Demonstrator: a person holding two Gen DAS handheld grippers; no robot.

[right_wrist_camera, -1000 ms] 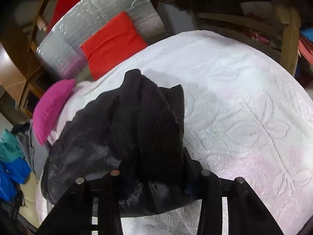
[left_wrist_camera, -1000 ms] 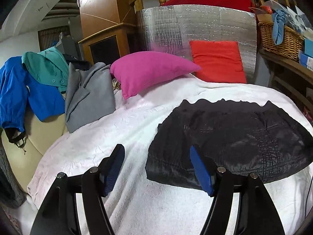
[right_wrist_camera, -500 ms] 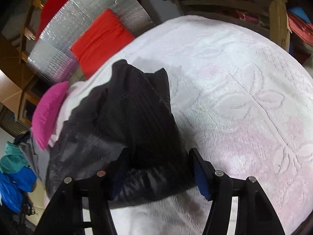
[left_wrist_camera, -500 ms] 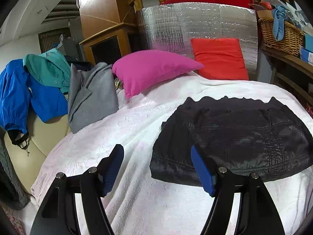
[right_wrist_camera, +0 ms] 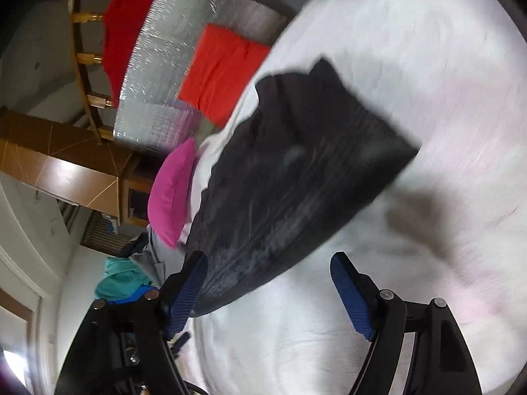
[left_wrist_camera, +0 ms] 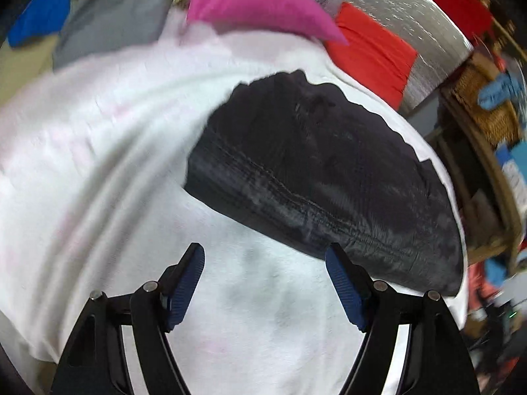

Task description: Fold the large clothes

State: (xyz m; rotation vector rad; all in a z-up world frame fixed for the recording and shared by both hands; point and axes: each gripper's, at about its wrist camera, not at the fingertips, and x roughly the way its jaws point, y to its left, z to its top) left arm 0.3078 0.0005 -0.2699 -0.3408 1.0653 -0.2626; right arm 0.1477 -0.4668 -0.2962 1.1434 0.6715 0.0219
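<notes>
Lying folded, black garment (left_wrist_camera: 316, 171) leaves white bedspread (left_wrist_camera: 98, 164) bare around.

Bed, white embossed cover (left_wrist_camera: 98, 138): bears folded black garment (left_wrist_camera: 316, 177), pink pillow (left_wrist_camera: 257, 6), red cushion (left_wrist_camera: 372, 56), grey garment (left_wrist_camera: 115, 19).
</notes>
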